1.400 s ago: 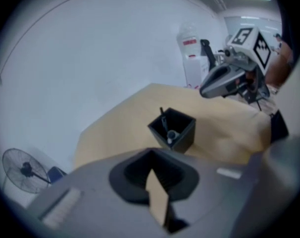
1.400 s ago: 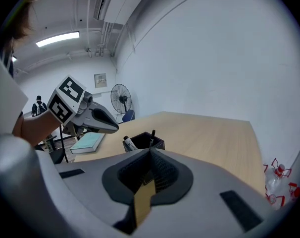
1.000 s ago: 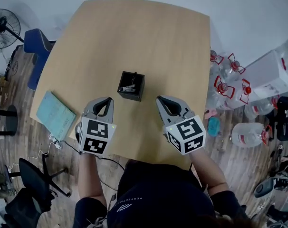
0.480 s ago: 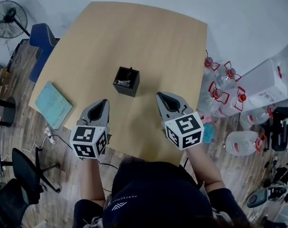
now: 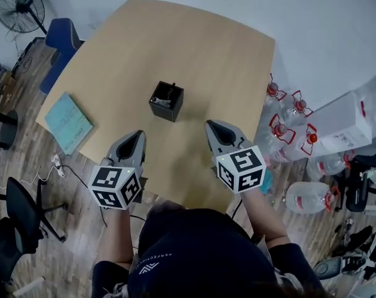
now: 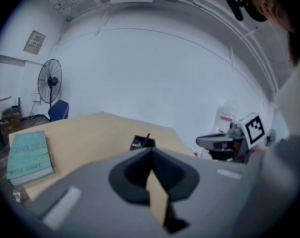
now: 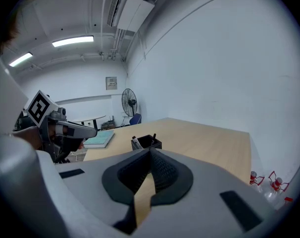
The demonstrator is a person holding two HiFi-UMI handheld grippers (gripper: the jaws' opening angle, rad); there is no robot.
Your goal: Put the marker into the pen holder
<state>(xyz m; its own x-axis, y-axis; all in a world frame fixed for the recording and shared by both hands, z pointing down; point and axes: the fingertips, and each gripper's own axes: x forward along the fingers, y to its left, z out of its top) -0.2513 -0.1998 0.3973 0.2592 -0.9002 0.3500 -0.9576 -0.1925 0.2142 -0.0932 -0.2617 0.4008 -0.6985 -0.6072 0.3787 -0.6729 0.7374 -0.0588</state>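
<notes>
Jaws pressed together on both sides, nothing between them: my left gripper [image 5: 138,135] and my right gripper [image 5: 211,127] hover over the near edge of the light wooden table [image 5: 200,54]. Black square pen holder [image 5: 166,101] sits further up the table, at one o'clock from the left gripper and eleven o'clock from the right, the left perhaps a shade nearer. And the pale-bodied, dark-capped marker [image 7: 134,143] stands inside it, near upright, leaning toward nine o'clock in the right gripper view. Looks to me like the job's done, no reach needed.
</notes>
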